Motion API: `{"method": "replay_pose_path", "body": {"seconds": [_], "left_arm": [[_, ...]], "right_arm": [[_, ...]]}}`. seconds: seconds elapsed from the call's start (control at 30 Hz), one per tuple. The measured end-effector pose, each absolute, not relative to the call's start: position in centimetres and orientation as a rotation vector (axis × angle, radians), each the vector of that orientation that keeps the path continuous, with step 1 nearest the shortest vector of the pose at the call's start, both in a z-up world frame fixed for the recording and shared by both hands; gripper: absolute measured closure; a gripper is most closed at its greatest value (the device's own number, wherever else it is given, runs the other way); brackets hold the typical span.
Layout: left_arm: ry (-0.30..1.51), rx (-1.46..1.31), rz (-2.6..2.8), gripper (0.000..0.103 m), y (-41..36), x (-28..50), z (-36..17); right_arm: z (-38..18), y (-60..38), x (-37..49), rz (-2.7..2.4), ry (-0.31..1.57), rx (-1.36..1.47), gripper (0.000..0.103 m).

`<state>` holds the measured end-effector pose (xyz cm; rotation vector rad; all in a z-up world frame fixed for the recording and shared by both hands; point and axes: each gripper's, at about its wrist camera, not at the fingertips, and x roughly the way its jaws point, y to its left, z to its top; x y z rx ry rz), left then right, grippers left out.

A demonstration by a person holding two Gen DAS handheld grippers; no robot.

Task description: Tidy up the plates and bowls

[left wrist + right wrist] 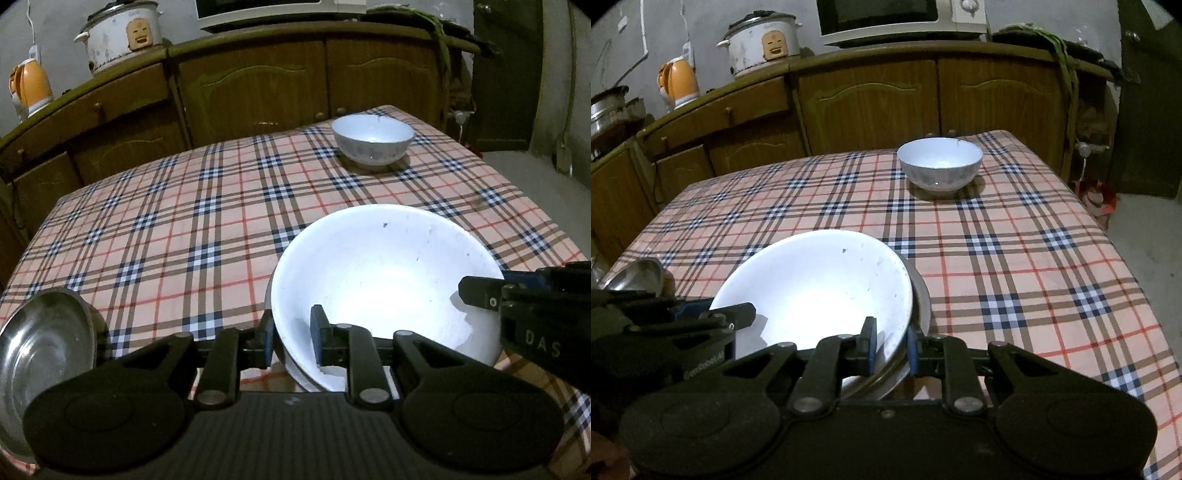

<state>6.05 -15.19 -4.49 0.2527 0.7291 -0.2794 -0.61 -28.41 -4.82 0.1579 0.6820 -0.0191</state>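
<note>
A large white plate (384,280) lies tilted on a plaid-clothed table, stacked on a metal plate whose rim (921,295) shows beneath it. My left gripper (291,336) straddles the white plate's left rim, one finger outside and one inside. My right gripper (891,345) is closed on the right rims of the stacked plates; it also shows in the left wrist view (480,295). A small white bowl (372,138) stands upright at the table's far side, also in the right wrist view (940,162). A steel dish (44,343) lies at the near left.
The plaid tablecloth (1015,258) covers the table. Behind it runs a wooden cabinet (868,99) carrying a rice cooker (762,42), an orange kettle (679,81) and a microwave (897,18). The table's right edge (1108,236) drops to the floor.
</note>
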Motion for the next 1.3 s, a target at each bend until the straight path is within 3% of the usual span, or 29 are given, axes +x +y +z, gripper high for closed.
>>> {"method": "replay_pose_path", "body": {"seconds": [0.7, 0.77, 1.07, 1.3], "left_arm": [[0.717, 0.319, -0.270, 0.077, -15.4, 5.2, -4.9], [0.710, 0.320, -0.265, 0.077, -15.5, 5.3, -4.9], [0.702, 0.267, -0.274, 0.077, -14.7, 5.7, -4.4], [0.702, 0.195, -0.286, 0.075, -13.9, 6.6, -3.0]], "right_arm": [[-4.8, -27.0, -0.7, -0.034, 0.700, 0.024, 0.078], [-4.8, -26.8, -0.7, -0.040, 0.692, 0.010, 0.069], [-4.3, -27.2, -0.5, -0.043, 0.668, 0.008, 0.069], [-2.5, -29.7, -0.7, -0.074, 0.596, 0.073, 0.056]]}}
